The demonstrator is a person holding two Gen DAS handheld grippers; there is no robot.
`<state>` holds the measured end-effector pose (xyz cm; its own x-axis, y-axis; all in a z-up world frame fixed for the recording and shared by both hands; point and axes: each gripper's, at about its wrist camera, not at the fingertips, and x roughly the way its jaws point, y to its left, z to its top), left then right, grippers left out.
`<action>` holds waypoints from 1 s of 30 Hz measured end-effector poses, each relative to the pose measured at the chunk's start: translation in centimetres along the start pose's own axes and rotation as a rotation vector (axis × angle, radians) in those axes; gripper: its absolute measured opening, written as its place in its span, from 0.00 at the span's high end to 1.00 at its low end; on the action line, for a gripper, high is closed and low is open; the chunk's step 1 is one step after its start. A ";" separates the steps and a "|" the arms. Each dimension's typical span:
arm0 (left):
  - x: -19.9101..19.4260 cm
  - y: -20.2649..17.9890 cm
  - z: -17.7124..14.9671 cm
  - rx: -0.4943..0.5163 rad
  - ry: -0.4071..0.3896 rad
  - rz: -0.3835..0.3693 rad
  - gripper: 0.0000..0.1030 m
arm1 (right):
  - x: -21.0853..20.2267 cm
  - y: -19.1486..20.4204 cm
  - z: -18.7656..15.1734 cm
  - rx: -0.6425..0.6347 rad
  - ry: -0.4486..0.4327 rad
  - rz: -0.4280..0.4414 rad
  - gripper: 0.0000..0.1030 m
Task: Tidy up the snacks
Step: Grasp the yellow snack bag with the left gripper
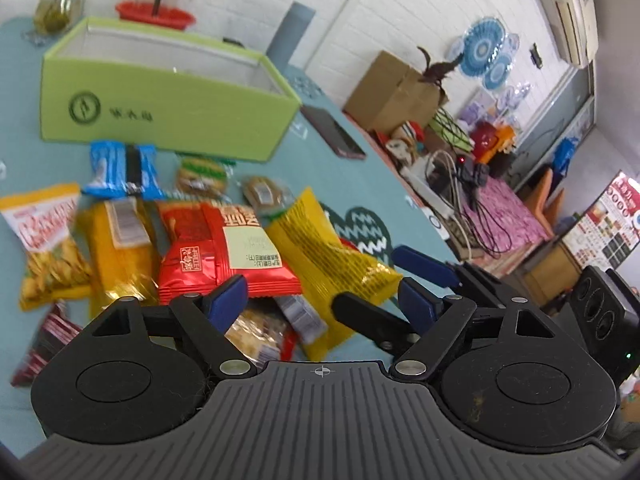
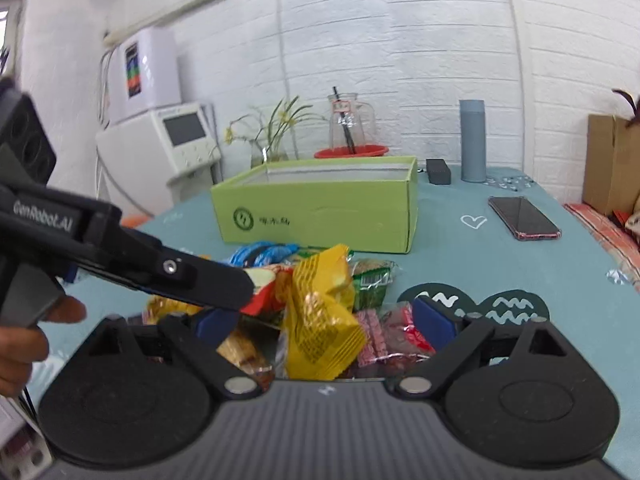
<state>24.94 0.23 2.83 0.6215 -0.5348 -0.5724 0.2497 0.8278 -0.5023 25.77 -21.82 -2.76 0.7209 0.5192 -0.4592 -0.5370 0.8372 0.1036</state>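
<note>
Left tongs (image 2: pixel 224 292), marked "GenRobot.AI", hang open over snack packets (image 2: pixel 320 320).

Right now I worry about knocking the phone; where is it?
In the right wrist view the phone lies flat on the teal tablecloth, right of the green box, clear of the snacks.

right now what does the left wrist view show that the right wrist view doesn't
Only the left wrist view: the orange-and-white chip bag at the pile's left and the cluttered shelf with cables.
Only the right wrist view: the white machine with a screen by the wall and a hand.
Both: the open lime-green cardboard box, the dark phone and the yellow snack packet.
</note>
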 end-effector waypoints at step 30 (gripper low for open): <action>3.2 -4.6 -1.8 0.255 0.085 0.057 0.43 | -3.5 -0.5 -5.4 0.217 0.070 0.032 0.10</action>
<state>24.39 -5.57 2.12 0.5784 -0.4893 -0.6527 0.4018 0.8672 -0.2940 21.08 -24.96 -5.99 0.6689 0.5393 -0.5115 -0.4469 0.8417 0.3030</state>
